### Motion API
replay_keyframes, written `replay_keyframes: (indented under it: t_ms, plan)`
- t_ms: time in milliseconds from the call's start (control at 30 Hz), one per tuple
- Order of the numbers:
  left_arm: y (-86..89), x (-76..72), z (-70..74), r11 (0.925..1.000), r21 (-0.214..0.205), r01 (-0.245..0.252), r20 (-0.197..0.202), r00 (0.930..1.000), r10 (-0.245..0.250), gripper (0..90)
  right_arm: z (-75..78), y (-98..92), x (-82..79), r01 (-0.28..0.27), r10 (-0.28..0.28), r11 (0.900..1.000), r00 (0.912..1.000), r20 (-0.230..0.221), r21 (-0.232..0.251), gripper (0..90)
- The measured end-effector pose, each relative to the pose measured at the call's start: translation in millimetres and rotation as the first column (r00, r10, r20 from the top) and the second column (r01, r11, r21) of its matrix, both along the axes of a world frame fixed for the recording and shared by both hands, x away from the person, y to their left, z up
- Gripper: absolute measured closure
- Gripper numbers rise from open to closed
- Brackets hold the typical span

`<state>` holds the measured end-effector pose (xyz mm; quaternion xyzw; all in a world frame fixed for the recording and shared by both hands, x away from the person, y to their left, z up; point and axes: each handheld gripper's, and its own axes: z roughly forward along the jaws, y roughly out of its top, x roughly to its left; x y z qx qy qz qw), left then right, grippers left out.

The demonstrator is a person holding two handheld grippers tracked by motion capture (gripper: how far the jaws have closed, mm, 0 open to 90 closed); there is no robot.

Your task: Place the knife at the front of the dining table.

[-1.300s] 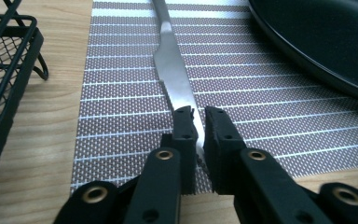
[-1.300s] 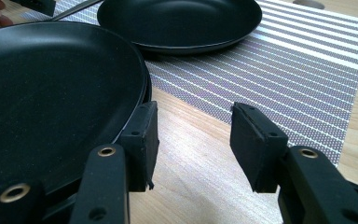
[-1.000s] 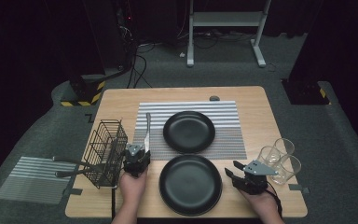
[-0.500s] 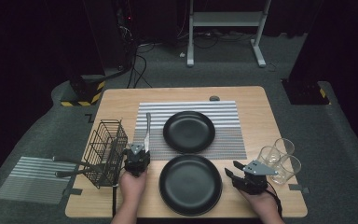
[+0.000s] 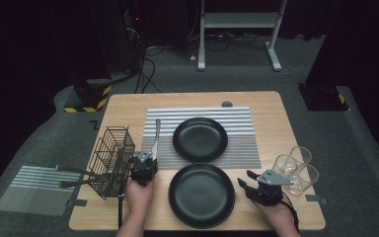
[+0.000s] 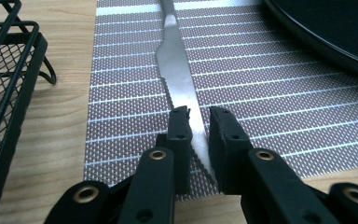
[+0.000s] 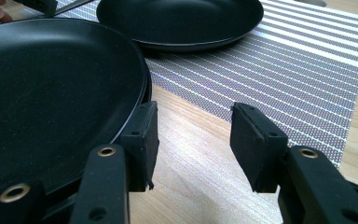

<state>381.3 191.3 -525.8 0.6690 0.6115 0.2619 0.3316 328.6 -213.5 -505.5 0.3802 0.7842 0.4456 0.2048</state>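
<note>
Steel table knife (image 6: pixel 179 79), flat with a serrated edge, lies on the woven striped placemat (image 5: pixel 237 148) at 9 o'clock of the far round matte black plate (image 5: pixel 200 139); the left gripper (image 6: pixel 198 122) has just been closing and now pinches its blade. The right gripper (image 7: pixel 193 135) stands with jaws apart over bare wood at 3 o'clock of the near black plate (image 5: pixel 201 195), one pad against its rim. Black wire basket (image 5: pixel 111 160) at 9 o'clock of the knife.

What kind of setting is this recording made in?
Probably a lab or studio set up as a dining table: a wooden table with plates and glasses stands on grey carpet, with dark equipment and cables behind it.
</note>
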Motion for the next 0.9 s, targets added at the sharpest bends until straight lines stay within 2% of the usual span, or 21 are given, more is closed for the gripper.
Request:
replay_keyframes:
  t_ms: [67,100,400,467,567,633,667,700,733,800,833,900]
  plan:
    - [-0.2,0.9,-0.4,1.0000,0.001,0.000,0.004,1.0000,0.000,78.2,-0.1,-0.2,0.3,-0.001,0.001,1.0000,1.0000,0.001,-0.002,51.6]
    - [1.9,1.9,0.1,0.9993,0.027,0.025,0.008,0.9996,-0.025,78.3,-0.1,-0.3,0.4,-0.001,0.001,1.0000,1.0000,0.002,-0.004,51.6]
    - [1.4,2.3,-0.1,0.9995,0.024,0.021,0.006,0.9998,-0.021,75.2,0.6,-2.0,0.3,0.005,-0.005,1.0000,1.0000,0.007,-0.003,51.6]
    - [-0.2,1.4,-0.2,1.0000,0.004,0.004,0.008,1.0000,-0.004,72.9,0.7,-1.9,0.1,0.004,-0.004,1.0000,1.0000,0.009,-0.002,51.6]
    - [-0.3,0.5,1.0,1.0000,-0.004,0.007,0.023,0.9997,-0.007,70.3,0.7,-2.1,0.2,0.005,-0.005,1.0000,1.0000,0.009,-0.001,51.6]
    - [0.9,-0.5,2.7,0.9994,0.019,0.030,0.031,0.9990,-0.031,68.6,0.6,-2.1,0.4,0.006,-0.006,1.0000,1.0000,0.007,-0.002,51.6]
    - [-0.9,-1.2,2.3,0.9998,-0.004,0.019,0.037,0.9992,-0.019,67.0,0.5,-1.9,0.5,0.005,-0.005,1.0000,1.0000,0.007,-0.004,51.6]
    - [-1.6,-2.0,2.5,0.9999,-0.003,0.013,0.034,0.9993,-0.013,65.1,0.4,-1.7,0.5,0.003,-0.003,1.0000,1.0000,0.009,-0.005,51.6]
    - [0.3,-2.3,3.5,0.9989,0.029,0.037,0.037,0.9986,-0.038,64.4,0.4,-1.6,0.4,0.002,-0.002,1.0000,1.0000,0.009,-0.006,51.6]
    - [-2.2,-4.1,2.9,0.9998,0.005,0.018,0.038,0.9991,-0.018,64.0,0.4,-1.6,0.3,0.000,0.000,1.0000,0.9999,0.010,-0.008,51.6]
    - [-0.1,-3.9,3.2,0.9986,0.028,0.044,0.044,0.9980,-0.045,63.6,0.4,-1.7,0.3,0.001,0.000,1.0000,1.0000,0.010,-0.008,51.6]
    - [-2.1,-4.9,2.5,0.9994,0.012,0.032,0.042,0.9986,-0.033,62.3,0.4,-1.9,0.6,0.003,-0.003,1.0000,0.9999,0.010,-0.006,51.5]
